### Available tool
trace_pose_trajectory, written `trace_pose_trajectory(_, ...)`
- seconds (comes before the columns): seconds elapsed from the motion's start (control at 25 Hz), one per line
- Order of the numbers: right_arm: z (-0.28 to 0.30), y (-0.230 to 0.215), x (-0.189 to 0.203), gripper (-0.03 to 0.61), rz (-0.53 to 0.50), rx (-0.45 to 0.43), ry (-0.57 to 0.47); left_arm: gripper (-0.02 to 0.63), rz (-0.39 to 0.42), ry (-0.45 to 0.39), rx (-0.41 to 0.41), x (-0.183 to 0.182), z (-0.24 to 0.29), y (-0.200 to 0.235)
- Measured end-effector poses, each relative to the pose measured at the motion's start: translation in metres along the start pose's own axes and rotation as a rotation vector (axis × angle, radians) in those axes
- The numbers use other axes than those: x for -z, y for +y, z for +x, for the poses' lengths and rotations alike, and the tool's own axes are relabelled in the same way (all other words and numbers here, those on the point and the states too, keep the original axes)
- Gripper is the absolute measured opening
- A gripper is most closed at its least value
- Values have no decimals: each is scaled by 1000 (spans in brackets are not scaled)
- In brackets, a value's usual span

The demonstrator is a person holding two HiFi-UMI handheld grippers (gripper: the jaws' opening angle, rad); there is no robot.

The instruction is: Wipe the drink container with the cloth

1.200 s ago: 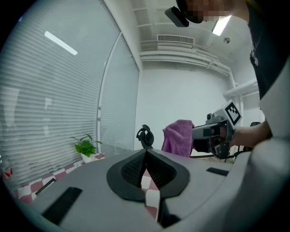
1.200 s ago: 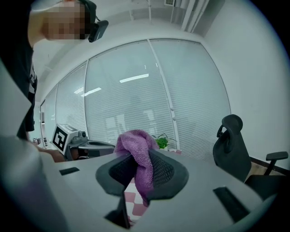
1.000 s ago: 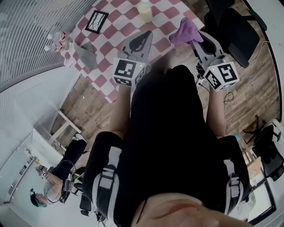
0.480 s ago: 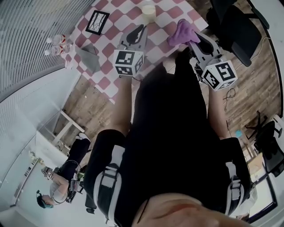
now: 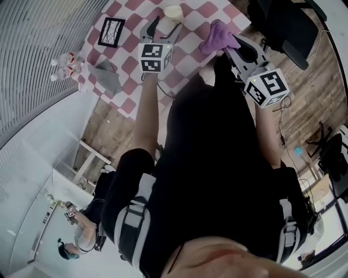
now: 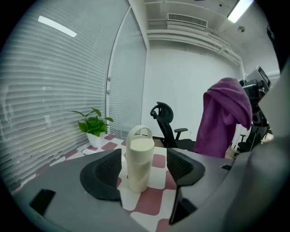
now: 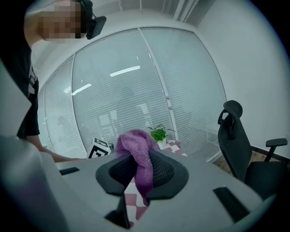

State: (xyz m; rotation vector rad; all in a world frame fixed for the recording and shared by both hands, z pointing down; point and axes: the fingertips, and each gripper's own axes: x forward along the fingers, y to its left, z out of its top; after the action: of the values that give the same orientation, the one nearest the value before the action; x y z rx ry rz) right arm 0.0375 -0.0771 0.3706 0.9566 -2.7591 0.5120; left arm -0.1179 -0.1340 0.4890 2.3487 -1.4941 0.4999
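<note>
Left gripper (image 6: 144,168) is shown nearest, its jaws spread wide and only just opened; nothing is pressed by the pads, and the cream drink container (image 6: 139,163) is framed upright in the gap between them. From the head view, the left gripper (image 5: 166,26) is held over the checked surface (image 5: 128,62), with the drink container (image 5: 173,12) standing just beyond the jaw tips, near the far edge. Beside it, the right gripper (image 7: 140,171) is clamped on a purple cloth (image 7: 136,147), which is bunched above the pads and hangs below them; in the head view the cloth (image 5: 216,37) is held to the right of the drink container, apart from it. The step in hand is judged to be the reach for the drink container, so that it can be steadied before any wiping is done; no contact with the cloth has yet been made. The next move is judged to call for the left gripper to be eased forward until the body is bracketed below the loop handle, then closed gently so the tall, narrow vessel is not tipped. Farther off, a potted plant (image 6: 94,124) is set by the blinds, and a black office chair (image 6: 165,122) stands behind the surface.
</note>
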Motion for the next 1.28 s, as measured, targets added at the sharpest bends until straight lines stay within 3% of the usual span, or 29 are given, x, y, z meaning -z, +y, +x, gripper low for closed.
trace_pose_trajectory(0.32,1,-11,-3,89,8,15,4,311,-40,-3,8,-4,19,6)
trace_pose_trajectory(0.88,-2,-21,0,89,29,37,6,308,18,-1,-25,-6,38,9)
trace_pose_trajectory(1.28,-6,-24,-1,89,41,55,-2,273,19,-4,-22,-6,37,8)
